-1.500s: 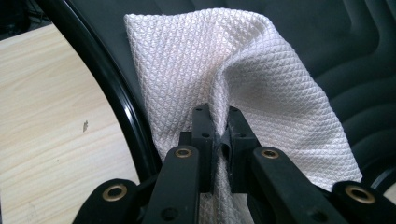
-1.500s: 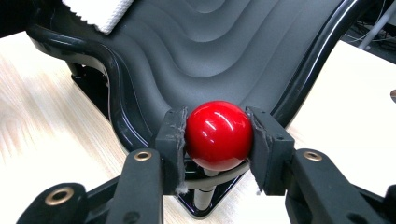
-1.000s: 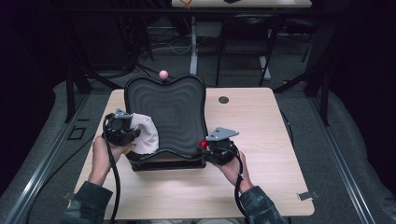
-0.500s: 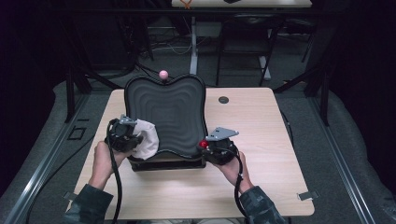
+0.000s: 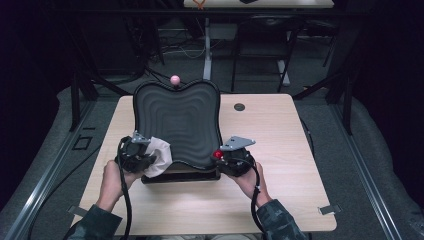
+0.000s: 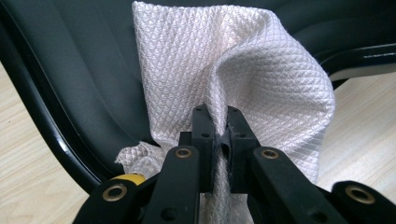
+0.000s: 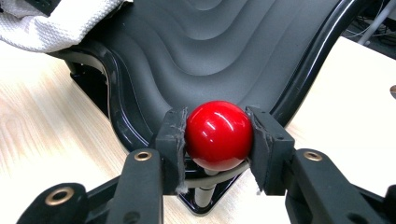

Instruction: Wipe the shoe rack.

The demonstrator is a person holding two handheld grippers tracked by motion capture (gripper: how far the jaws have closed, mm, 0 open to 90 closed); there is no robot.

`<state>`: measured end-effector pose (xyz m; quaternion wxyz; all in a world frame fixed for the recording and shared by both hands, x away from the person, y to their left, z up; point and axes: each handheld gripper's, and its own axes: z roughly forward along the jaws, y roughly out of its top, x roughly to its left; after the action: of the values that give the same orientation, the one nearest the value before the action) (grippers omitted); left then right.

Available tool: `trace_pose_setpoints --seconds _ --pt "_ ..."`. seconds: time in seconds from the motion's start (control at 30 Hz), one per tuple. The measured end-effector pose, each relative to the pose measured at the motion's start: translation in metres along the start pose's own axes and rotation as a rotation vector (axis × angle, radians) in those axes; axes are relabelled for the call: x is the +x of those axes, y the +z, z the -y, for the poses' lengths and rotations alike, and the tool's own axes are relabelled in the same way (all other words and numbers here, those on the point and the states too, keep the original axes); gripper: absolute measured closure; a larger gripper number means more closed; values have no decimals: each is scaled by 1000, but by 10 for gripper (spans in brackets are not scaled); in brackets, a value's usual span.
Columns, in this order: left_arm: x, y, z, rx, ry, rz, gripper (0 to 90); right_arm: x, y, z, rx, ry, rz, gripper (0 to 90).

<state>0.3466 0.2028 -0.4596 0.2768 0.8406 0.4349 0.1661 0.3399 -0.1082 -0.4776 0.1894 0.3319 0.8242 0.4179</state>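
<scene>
A black ribbed tray-like board point(image 5: 177, 122) stands tilted on its base in the middle of the wooden table point(image 5: 280, 135). My left gripper point(image 5: 145, 157) is shut on a white quilted cloth point(image 5: 159, 156) at the board's near left corner. In the left gripper view the cloth point(image 6: 233, 79) is pinched between the jaws of the left gripper point(image 6: 222, 135) and lies against the dark board point(image 6: 84, 70). My right gripper point(image 5: 225, 157) is shut on a red ball knob point(image 5: 218, 154) at the near right corner. The red ball point(image 7: 218, 134) sits on a metal stem, clamped by the right gripper point(image 7: 217, 135).
A pink ball knob point(image 5: 175, 79) sticks up at the board's far edge. A small dark round grommet point(image 5: 239, 107) sits in the table at the back right. Chairs and desk legs stand beyond the table. Bare wood lies to the right and in front.
My left gripper has moved the cloth toward the near edge of the board, a little down its left side. The right gripper has stayed on the red ball.
</scene>
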Motion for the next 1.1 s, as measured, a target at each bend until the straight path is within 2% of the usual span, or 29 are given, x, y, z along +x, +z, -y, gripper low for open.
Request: trace_pose_setpoints --seconds 0.3,0.4,0.53,0.8,1.1 --pt "4 1 -7 -8 -24 6 844 -1 0 0 2 -4 -2 599" --pt "5 1 -14 -12 -13 -4 843 -1 0 0 1 -5 -4 599" --pt "11 3 -28 -24 -3 -30 843 -1 0 0 2 -1 -7 599" --pt "29 6 -56 -20 -22 -31 843 -2 0 -1 3 -10 -14 599" --pt "49 10 -90 -34 -28 -53 842 -2 -1 -1 13 -9 -10 600"
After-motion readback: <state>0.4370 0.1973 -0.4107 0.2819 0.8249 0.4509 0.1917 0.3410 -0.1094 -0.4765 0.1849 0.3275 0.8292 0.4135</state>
